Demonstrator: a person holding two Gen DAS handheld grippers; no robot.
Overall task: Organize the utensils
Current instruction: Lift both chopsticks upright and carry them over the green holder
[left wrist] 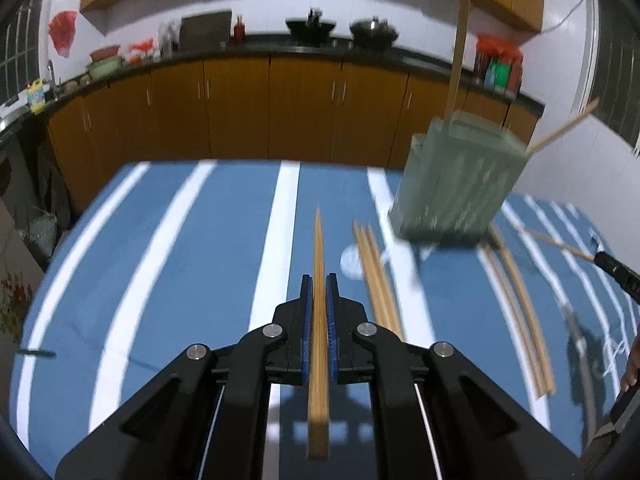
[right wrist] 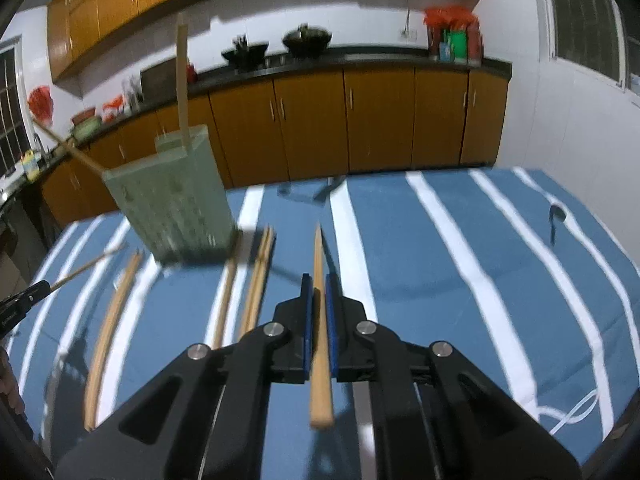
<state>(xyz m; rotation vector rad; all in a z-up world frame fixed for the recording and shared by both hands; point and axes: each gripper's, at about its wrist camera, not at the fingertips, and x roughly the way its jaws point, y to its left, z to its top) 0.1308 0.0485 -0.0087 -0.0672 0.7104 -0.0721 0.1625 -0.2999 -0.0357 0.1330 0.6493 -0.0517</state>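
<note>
Green slotted holder point(left wrist: 460, 184) at the upper right of the left wrist view, standing on the blue-and-white striped cloth of the desk point(left wrist: 180, 240); same holder point(right wrist: 172, 196) at the left of the right wrist view. Inside it: one upright chopstick point(left wrist: 460, 48) rising straight out of the top, and a second, slanted chopstick point(left wrist: 564, 130) leaning out over the rim toward the right edge of the frame. Blurred, so slots and any further contents impossible to make out.

Lower centre of the left wrist view: left gripper point(left wrist: 319, 284) pressed together on a single held chopstick point(left wrist: 319, 320), which runs along the middle of the frame, thin tip pointing up-frame past the fingertips, thick end trailing back between the black arms. Holder up and to the right of that tip, well apart from it.

Lower centre of the right wrist view: right gripper point(right wrist: 318, 284) likewise pinching one clamped chopstick point(right wrist: 320, 340), tip forward, butt end hanging low in the frame. Holder up and to the left of that tip.

Flat on the cloth: a loose bundle of chopsticks point(left wrist: 378, 280) just right of the left gripper, below the holder, and another curved-looking pair point(left wrist: 520, 312) farther right. In the right wrist view, the same loose sticks point(right wrist: 256, 280) just left of the gripper.
</note>
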